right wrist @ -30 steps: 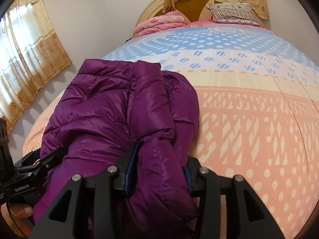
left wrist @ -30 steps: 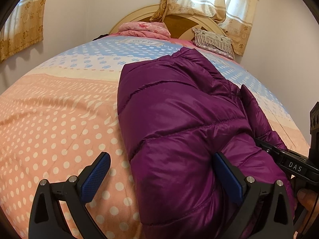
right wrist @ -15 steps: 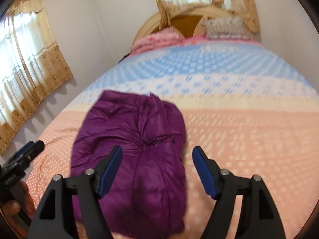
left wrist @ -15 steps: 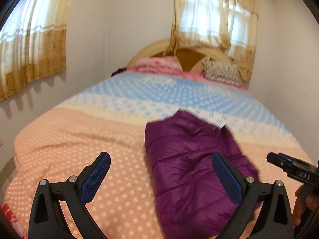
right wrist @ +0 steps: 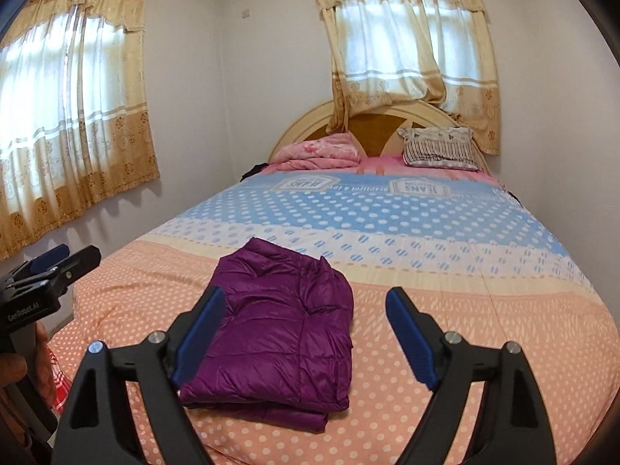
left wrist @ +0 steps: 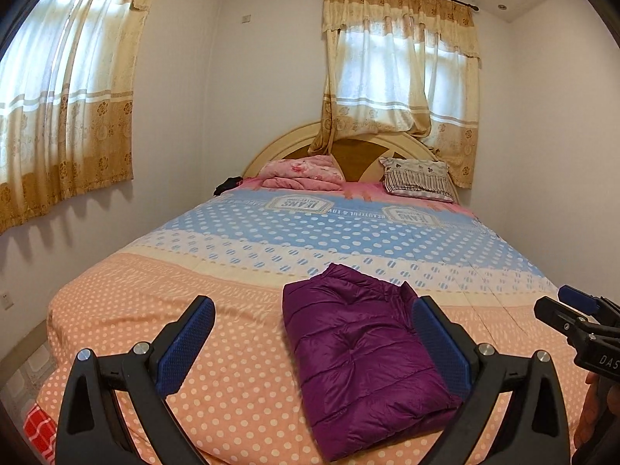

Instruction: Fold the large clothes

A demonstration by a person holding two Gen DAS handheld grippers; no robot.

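Observation:
A purple puffer jacket (left wrist: 364,352) lies folded in a thick rectangle on the peach dotted part of the bedspread (left wrist: 193,302), near the foot of the bed. My left gripper (left wrist: 313,310) hovers above and short of it, open, with nothing between its blue pads (left wrist: 186,341). In the right wrist view the same jacket (right wrist: 283,329) lies flat. My right gripper (right wrist: 306,298) hangs over its near edge with its jaws opening and clear of the fabric. Each gripper shows at the edge of the other's view: the right gripper (left wrist: 573,314) and the left gripper (right wrist: 58,263).
A pink folded quilt (left wrist: 306,172) and a striped pillow (left wrist: 418,178) lie against the rounded headboard (left wrist: 360,147). Curtained windows stand on the left wall and behind the bed. A red checked cloth (left wrist: 37,430) hangs at the bed's near left corner. Walls close in on both sides.
The right gripper let go of the jacket's fold and opened wide. Both grippers rose and drew back from the bed, so the jacket now looks smaller and lies free.

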